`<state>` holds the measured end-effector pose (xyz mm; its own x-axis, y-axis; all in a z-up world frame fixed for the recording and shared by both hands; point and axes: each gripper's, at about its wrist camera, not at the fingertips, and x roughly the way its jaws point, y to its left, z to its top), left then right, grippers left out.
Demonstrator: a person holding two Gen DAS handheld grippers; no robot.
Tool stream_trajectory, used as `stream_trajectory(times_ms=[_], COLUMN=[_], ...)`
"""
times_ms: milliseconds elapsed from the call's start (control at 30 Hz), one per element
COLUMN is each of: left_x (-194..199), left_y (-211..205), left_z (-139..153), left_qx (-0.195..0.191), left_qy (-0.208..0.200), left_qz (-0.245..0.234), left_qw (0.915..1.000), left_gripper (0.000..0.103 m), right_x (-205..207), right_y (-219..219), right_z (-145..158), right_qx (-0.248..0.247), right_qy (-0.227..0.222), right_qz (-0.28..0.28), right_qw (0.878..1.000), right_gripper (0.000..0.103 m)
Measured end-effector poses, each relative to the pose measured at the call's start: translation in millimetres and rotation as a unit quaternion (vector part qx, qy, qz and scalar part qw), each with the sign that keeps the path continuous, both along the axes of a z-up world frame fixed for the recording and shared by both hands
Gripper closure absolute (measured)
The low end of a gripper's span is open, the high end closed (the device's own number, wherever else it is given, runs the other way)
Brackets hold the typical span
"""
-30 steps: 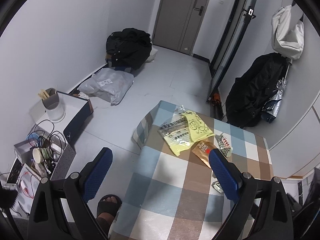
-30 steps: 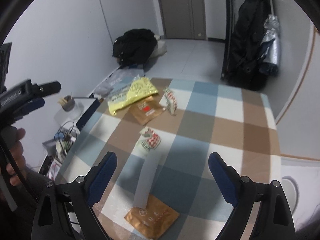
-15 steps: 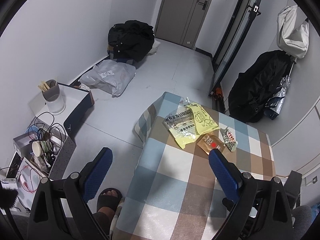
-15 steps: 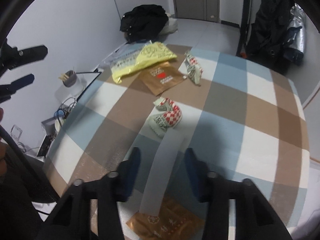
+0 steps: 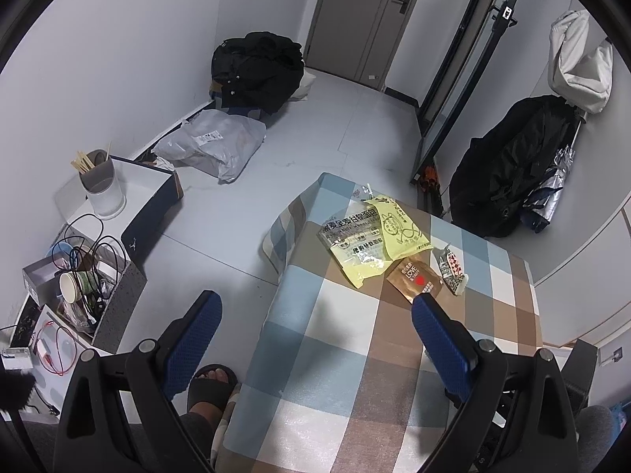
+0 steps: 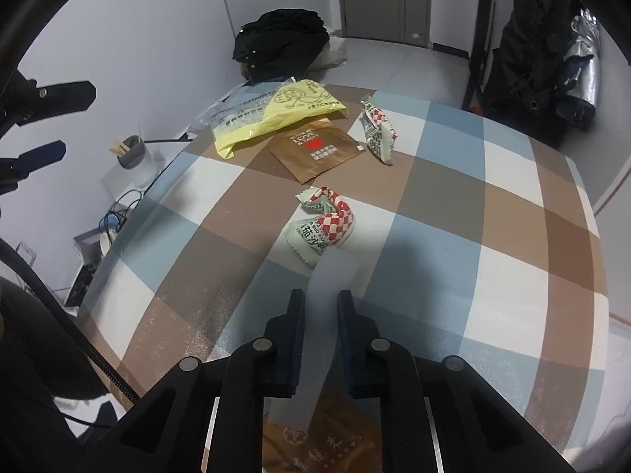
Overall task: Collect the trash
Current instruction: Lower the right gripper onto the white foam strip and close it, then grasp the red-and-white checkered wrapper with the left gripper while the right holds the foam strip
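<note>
Your right claw point(image 6: 320, 307), jaws just closing, pinches pale translucent plastic strip point(image 6: 315, 339); pickup step. Next: lift it clear of checkered tablecloth point(image 6: 473, 216) underneath.

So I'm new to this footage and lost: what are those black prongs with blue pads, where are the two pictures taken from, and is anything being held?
No robot here: a person holds a two-finger gripper in each hand, with a wide-angle camera on each looking along its fingers. One picture is from the left gripper, which hangs open over the edge of a table with a checked cloth, gripping nothing. The other is from the right gripper. Its jaws have just been closing, and they now pinch a pale translucent strip that lies on the cloth. Also on the cloth are a yellow bag, a brown packet and two crumpled red-checked wrappers. Another brown packet lies under the gripper.
</note>
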<state>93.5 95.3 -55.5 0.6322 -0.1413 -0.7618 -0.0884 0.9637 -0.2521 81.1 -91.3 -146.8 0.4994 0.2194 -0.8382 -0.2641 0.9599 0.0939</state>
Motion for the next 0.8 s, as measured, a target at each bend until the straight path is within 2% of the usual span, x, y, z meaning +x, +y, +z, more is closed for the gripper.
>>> stream_trajectory(times_ms=[133,300,533,633,800], left_x=[2,4,16,23,31], left_y=[-2,-7,-28,-43,-71], left_z=[1,2,6,5,0], left_qx=[-0.007,0.002,0.007,0.021,0.028], left_qy=[0.001,-0.004,0.010,0.019,0.022], left_qz=[-0.002,0.003,-0.009,-0.027,-0.091], left_qw=[1.0000,1.0000,0.9999,0.9992,0.9952], left_gripper=[0.008,0.008,0.008,0.008,0.008], right_x=[1,0,-4,-8,-12], right_y=[-5,-13,-28,-37,-54], right_z=[0,6,23,29,34], right_qx=[0.016,0.033,0.060,0.065,0.070], right_qy=[0.013,0.008,-0.008,-0.017,-0.022], right_qz=[-0.005,-0.016,-0.029,-0.032,-0.037], right_qw=[1.000,0.999,0.998,0.997,0.997], right_gripper=[0.091,0.091,0.091,0.091,0.091])
